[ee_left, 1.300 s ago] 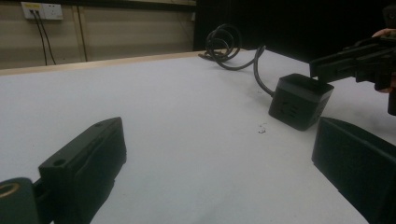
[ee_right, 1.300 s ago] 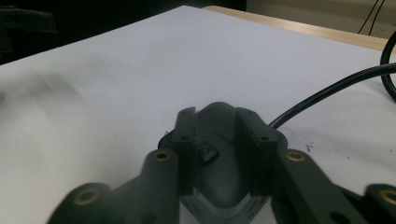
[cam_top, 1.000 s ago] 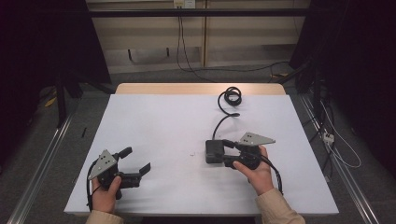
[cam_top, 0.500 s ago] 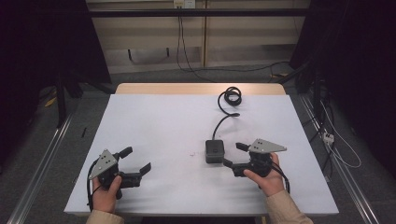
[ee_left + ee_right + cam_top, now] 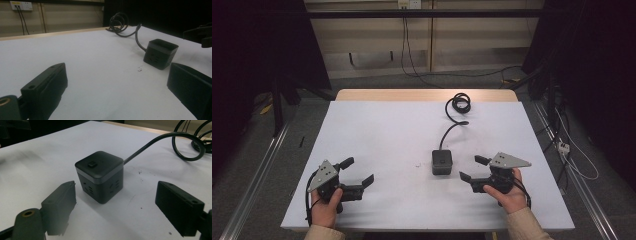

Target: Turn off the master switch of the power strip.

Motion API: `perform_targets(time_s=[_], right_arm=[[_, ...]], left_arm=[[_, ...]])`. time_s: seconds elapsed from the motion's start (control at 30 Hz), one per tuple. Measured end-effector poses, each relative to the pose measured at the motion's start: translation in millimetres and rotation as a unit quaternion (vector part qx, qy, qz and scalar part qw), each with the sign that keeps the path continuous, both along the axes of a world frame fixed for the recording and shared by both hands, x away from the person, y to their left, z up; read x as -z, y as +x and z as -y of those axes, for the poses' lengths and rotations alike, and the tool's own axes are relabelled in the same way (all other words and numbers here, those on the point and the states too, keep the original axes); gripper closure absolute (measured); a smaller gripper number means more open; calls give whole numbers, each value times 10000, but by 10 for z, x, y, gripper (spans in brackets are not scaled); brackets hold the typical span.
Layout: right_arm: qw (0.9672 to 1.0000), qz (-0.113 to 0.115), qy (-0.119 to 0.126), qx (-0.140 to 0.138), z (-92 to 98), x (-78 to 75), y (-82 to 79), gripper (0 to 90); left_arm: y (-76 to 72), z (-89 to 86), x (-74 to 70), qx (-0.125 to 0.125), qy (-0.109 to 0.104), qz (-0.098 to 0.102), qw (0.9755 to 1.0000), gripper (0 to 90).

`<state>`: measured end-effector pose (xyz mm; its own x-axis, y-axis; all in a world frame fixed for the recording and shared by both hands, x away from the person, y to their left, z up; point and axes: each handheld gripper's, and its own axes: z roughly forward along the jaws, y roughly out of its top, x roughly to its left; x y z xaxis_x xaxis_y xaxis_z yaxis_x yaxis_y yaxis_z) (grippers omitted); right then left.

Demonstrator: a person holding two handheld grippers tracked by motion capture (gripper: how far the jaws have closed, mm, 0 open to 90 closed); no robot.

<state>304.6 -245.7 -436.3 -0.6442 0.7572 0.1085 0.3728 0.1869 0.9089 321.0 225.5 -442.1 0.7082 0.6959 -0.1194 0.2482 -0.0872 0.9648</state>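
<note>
Nearest the person, the left black two-jaw gripper [image 5: 360, 172] rested at the front left of the white rectangular table [image 5: 382, 135], its jaws spread with nothing between them, and it sat where it had been a second earlier. On the other side, the right black two-jaw gripper [image 5: 470, 168], topped by its grey three-cornered plate, had drawn back from the black cube-shaped power socket block [image 5: 441, 162]: a second ago its jaws stood around the cube, and they had just been opening as the hand pulled away toward the right edge. In the right gripper view the jaws stood wide and empty, with the cube [image 5: 100, 175] just ahead of them, apart from both pads. The cube sat upright on the table a little right of centre, its small button facing up. From its far side the black round power cable [image 5: 449, 131] ran back to a loose coil [image 5: 461, 104] near the table's far edge. Judged from this, the cube had been set down and released, so the placing step looked finished and the right hand was free
</note>
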Motion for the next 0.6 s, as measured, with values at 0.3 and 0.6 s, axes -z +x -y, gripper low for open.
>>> perform_targets(time_s=[0.3, 0.6], right_arm=[[9999, 38, -132, 73, 121, 38, -77, 165], [9997, 58, -178, 178, 230, 67, -145, 161]], left_arm=[[1, 4, 2, 4, 11, 6, 10000, 27], [3, 5, 3, 1, 18, 5, 10000, 27]])
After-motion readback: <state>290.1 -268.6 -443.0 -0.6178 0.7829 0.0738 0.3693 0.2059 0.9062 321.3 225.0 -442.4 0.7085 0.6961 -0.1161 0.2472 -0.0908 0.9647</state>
